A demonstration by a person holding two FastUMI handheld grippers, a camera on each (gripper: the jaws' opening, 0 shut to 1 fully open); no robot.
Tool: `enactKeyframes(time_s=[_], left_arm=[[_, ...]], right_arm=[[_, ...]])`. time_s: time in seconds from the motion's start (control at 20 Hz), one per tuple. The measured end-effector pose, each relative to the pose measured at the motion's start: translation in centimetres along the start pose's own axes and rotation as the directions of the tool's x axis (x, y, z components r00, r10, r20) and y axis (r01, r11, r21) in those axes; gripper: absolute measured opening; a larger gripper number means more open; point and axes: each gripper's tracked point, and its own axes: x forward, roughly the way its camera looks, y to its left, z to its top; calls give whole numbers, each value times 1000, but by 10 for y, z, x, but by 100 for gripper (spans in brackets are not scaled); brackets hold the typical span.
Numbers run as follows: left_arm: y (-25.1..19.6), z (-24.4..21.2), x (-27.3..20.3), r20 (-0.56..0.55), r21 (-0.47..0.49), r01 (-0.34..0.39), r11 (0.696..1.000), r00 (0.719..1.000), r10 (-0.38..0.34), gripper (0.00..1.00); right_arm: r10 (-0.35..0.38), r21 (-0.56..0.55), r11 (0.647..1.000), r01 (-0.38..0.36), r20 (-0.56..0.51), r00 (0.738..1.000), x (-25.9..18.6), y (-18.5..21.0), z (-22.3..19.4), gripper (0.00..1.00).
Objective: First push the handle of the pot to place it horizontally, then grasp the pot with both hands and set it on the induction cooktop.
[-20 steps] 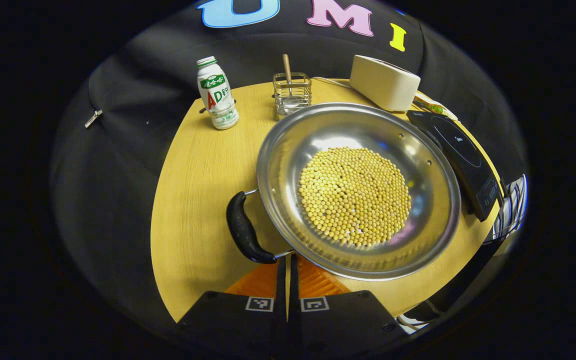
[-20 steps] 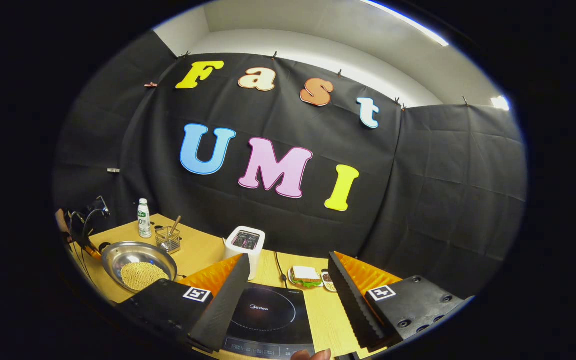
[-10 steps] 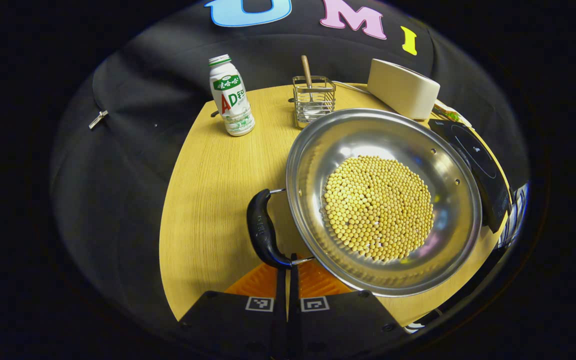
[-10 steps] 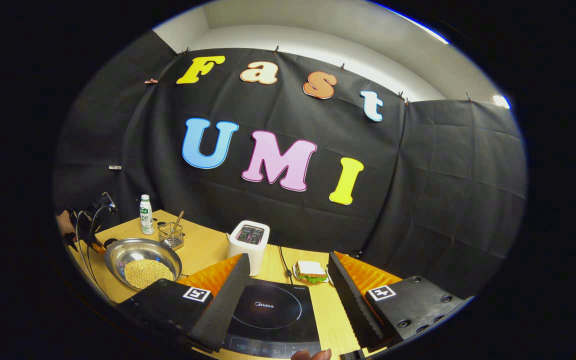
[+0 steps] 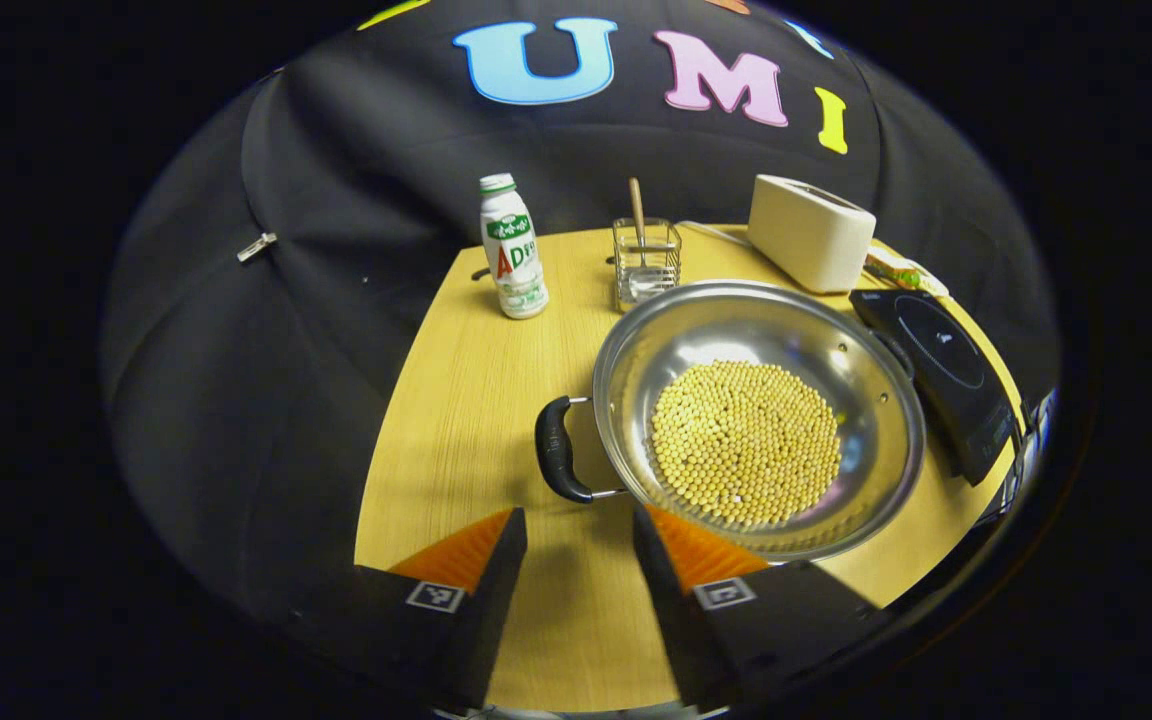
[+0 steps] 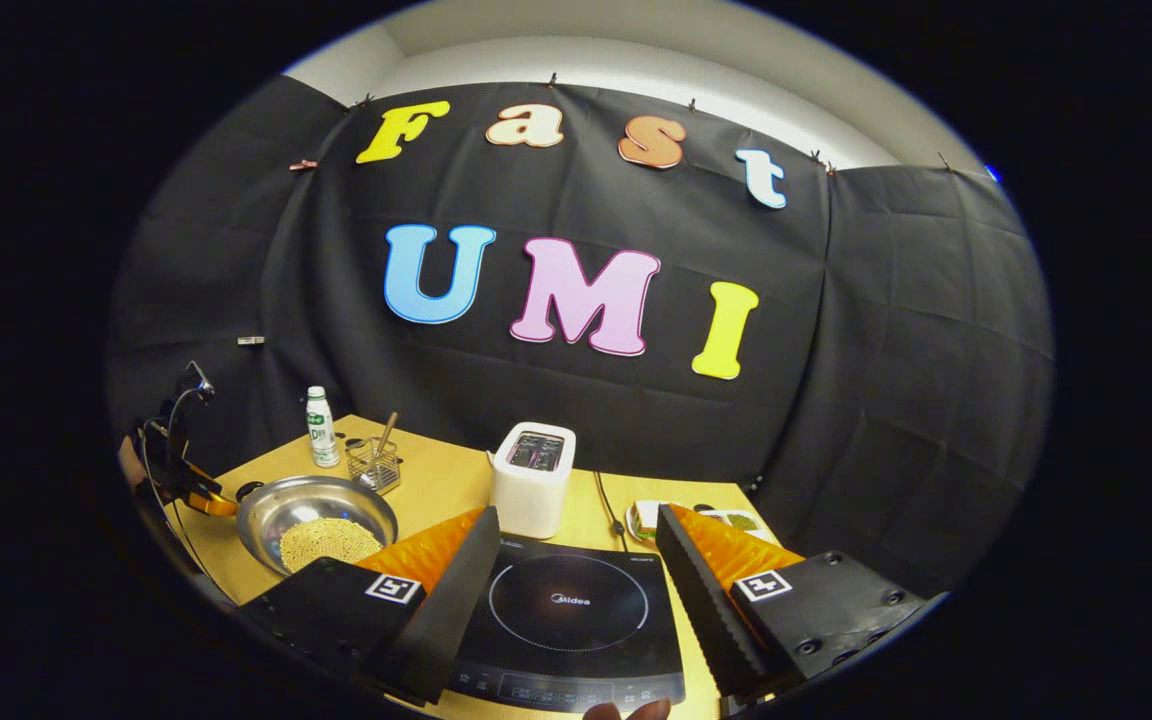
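A steel pot (image 5: 736, 320) holding yellow beans (image 5: 744, 442) stands on the wooden table (image 5: 466, 400). Its black handle (image 5: 556, 462) points left in the left gripper view, and the opposite handle (image 5: 894, 350) faces the black induction cooktop (image 5: 936, 360). My left gripper (image 5: 578, 540) is open, just short of the near handle, touching nothing. My right gripper (image 6: 577, 515) hangs open over the cooktop (image 6: 568, 610) with nothing between its fingers. In the right gripper view the pot (image 6: 286, 505) lies far left, with the left gripper (image 6: 186, 480) beside it.
At the back of the table stand a white bottle (image 5: 511, 250), a wire basket (image 5: 646, 265) with a wooden-handled utensil, and a white toaster (image 5: 811, 232). A sandwich (image 5: 901, 270) lies behind the cooktop. A fingertip (image 6: 626, 711) shows at the bottom edge.
My left gripper was shut against the pot's near handle; it has opened and drawn back. The pot turned, so its handles now lie left to right. The right gripper shifted slightly over the cooktop.
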Motion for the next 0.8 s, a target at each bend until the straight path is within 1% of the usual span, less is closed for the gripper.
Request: enactKeyframes(time_s=[0.05, 0.1, 0.15, 0.2, 0.3, 0.45, 0.65, 0.8], left_arm=[[-3, 4, -5, 30, -16, 9, 1000, 1000, -9, 84], [-3, 10, -11, 60, -29, 5, 1000, 998, -3, 88], [-1, 16, -17, 95, -44, -11, 999, 995, 15, 96], [1, 23, -21, 125, -57, -24, 998, 992, 31, 99], [0, 33, -28, 157, -86, -28, 996, 987, 41, 97], [-5, 47, -28, 198, -103, -1, 995, 980, 21, 97], [-4, 47, -12, 166, -87, 2, 996, 986, 12, 97], [1, 46, 4, 140, -109, 5, 994, 990, 11, 98]], right_arm=[[16, 5, 1000, -16, -7, 1000, 2, 5, -2, 98], [36, 14, 999, -35, -13, 999, 5, 12, -5, 98], [61, 26, 998, -60, -25, 998, 8, 20, -8, 98], [91, 42, 995, -89, -38, 995, 11, 29, -11, 98], [150, 72, 987, -145, -76, 986, 19, 48, -21, 98], [219, 118, 972, -204, -128, 967, 32, 72, -34, 98], [281, 195, 950, -243, -193, 940, 53, 105, -56, 98], [313, 241, 937, -253, -259, 914, 71, 130, -77, 99]])
